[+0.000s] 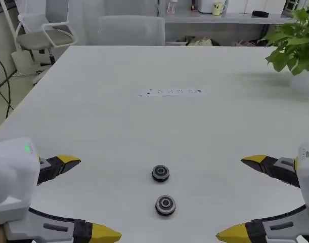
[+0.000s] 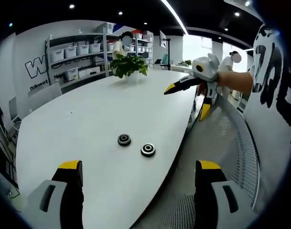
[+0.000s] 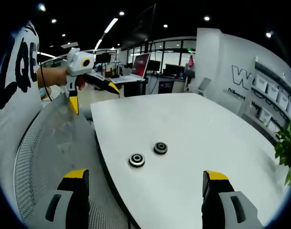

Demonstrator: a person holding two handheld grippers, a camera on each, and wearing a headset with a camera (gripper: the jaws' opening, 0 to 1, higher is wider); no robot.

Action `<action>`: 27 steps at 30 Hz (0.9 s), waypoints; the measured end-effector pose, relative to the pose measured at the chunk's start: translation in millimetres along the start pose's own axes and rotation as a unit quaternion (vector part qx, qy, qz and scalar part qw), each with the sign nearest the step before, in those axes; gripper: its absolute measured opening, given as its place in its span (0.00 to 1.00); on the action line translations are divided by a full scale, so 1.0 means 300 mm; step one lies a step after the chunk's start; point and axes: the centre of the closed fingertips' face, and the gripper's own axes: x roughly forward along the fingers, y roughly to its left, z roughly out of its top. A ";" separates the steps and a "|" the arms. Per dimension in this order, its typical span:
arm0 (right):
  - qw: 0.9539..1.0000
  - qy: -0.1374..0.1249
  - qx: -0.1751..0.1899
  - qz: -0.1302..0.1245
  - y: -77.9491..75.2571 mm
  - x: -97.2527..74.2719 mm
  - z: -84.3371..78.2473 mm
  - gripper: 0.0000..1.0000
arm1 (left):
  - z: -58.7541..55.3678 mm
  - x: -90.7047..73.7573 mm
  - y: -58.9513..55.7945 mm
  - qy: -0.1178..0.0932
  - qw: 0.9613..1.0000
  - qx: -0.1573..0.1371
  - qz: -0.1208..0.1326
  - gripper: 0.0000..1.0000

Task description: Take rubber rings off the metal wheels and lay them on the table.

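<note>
Left tongs (image 1: 93,197) and right tongs (image 1: 234,197) I hold wide at the desk's (image 1: 169,121) near edge, flanking the wheels (image 1: 165,204) I mean to strip.

Right gripper (image 3: 145,175): my jaws are spread wide, with nothing between the yellow tips. Straight ahead on the white table (image 3: 197,119) lie two dark-rimmed metal wheels. The nearer wheel (image 3: 136,160) sits slightly toward my left jaw. The farther wheel (image 3: 160,148) is just beyond it, and they are close but apart. Far ahead-left, off the table edge, is the left gripper (image 3: 94,97), jaws apart. A plant (image 3: 287,149) is far right.
</note>
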 end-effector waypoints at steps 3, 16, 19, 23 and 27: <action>1.000 -0.002 0.000 0.000 -0.001 -0.001 0.003 0.99 | 0.008 0.000 0.002 -0.001 1.000 0.002 0.001 0.98; 1.000 -0.006 0.001 0.002 -0.010 -0.001 0.009 0.97 | 0.030 0.013 0.006 -0.001 1.000 0.009 -0.002 0.97; 1.000 -0.007 0.001 0.002 -0.011 0.001 0.012 0.97 | 0.033 0.016 0.010 -0.002 1.000 0.010 -0.002 0.97; 1.000 -0.009 0.003 0.003 -0.013 0.003 0.019 0.97 | 0.040 0.021 0.021 -0.003 1.000 0.011 -0.001 0.96; 1.000 -0.010 0.000 0.002 -0.023 0.003 0.025 0.97 | 0.048 0.030 0.031 -0.003 1.000 0.015 -0.002 0.96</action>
